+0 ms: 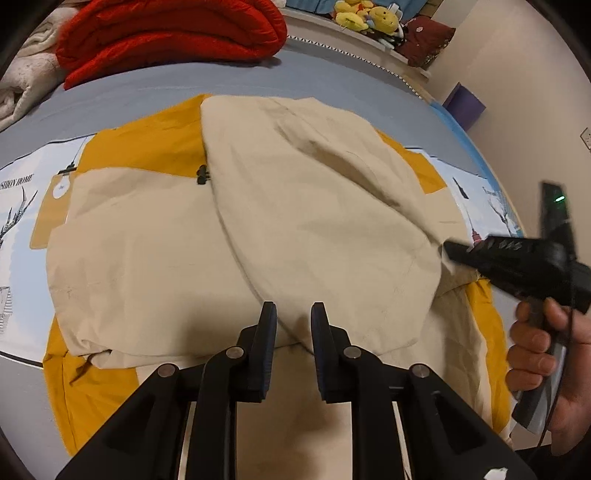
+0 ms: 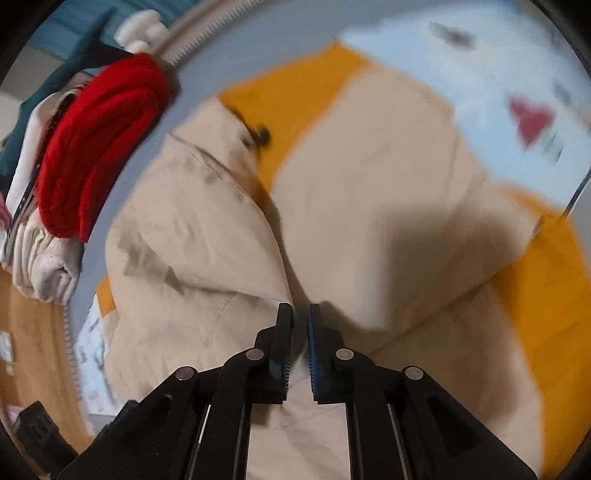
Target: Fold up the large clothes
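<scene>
From the left wrist, the beige-and-mustard jacket is lying spread on the grey bed, in front of the folded red blanket. The left gripper is hovering released above its near hem. At the jacket's right edge, the right gripper is pinching fabric.

From the right wrist, the right gripper is sitting nearly clenched on a jacket fold; the view is blurring.

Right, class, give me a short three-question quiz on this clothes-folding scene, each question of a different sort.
1. True or false: the left tool is open.
2. The folded blanket lying beyond the jacket is: A blue, B red, C green.
3. Fill in: the jacket is beige and ____.

Key: 1 true; 2 B; 3 yellow.
</scene>
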The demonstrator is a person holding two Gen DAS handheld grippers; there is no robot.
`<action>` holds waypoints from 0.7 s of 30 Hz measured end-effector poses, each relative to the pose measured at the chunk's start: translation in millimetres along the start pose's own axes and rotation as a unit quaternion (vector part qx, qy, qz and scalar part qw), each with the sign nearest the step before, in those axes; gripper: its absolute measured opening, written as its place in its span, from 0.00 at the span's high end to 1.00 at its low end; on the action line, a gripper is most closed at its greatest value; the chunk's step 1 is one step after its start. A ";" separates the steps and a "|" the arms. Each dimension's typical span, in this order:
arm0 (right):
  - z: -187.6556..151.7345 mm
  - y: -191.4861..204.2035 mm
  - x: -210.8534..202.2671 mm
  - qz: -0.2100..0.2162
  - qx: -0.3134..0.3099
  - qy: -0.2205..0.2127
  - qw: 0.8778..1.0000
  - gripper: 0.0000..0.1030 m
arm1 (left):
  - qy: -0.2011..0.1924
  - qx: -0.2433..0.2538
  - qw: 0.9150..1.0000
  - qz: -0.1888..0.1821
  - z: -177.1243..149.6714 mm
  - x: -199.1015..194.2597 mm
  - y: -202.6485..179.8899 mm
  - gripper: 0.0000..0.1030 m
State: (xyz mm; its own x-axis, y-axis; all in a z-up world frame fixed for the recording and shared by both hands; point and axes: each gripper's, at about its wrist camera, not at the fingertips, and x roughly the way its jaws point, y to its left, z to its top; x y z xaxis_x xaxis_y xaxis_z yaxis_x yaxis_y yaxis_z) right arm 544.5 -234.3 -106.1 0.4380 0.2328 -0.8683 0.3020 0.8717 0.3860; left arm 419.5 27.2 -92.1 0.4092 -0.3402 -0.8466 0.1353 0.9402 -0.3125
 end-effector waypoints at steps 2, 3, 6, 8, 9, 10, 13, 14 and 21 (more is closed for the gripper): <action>0.3 16.0 -21.4 0.005 -0.032 -0.049 0.998 0.82 | -0.003 0.002 1.000 -0.003 0.7 -0.9 -1.4 0.84; -0.6 24.3 -28.1 0.010 -0.047 -0.064 0.997 0.79 | -0.003 0.000 1.000 -0.003 1.2 -1.0 -1.6 0.84; -8.1 48.7 -33.6 0.054 -0.090 -0.075 0.992 0.70 | -0.003 -0.006 1.000 -0.005 2.0 -0.6 -2.3 0.84; -16.9 61.8 -5.2 0.099 -0.115 0.002 0.988 0.69 | -0.001 -0.008 1.000 -0.004 1.8 0.9 -1.1 0.84; -24.1 65.3 13.0 0.094 -0.120 0.045 0.987 0.69 | 0.000 -0.008 1.000 -0.003 2.0 2.2 -0.9 0.84; -32.7 65.1 33.8 0.065 -0.126 0.094 0.985 0.69 | 0.002 -0.007 1.000 -0.002 1.6 3.6 -0.5 0.84; -49.9 55.2 62.7 -0.011 -0.127 0.148 0.981 0.69 | 0.019 -0.013 1.000 -0.001 1.6 9.5 1.8 0.84; -47.7 58.7 55.5 -0.008 -0.120 0.139 0.983 0.69 | 0.019 -0.019 1.000 -0.005 2.3 7.9 2.7 0.84; -34.9 108.7 5.3 0.073 -0.216 0.014 0.974 0.65 | -0.008 -0.030 0.999 -0.008 8.9 -11.9 7.3 0.84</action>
State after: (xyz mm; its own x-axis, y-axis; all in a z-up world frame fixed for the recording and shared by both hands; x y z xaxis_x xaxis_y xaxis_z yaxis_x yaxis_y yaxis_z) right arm 550.1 -123.2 -79.6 0.4252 0.3737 -0.8244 -0.1478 0.9272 0.3441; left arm 423.6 38.2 -80.5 0.4220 -0.3542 -0.8346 0.0871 0.9321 -0.3515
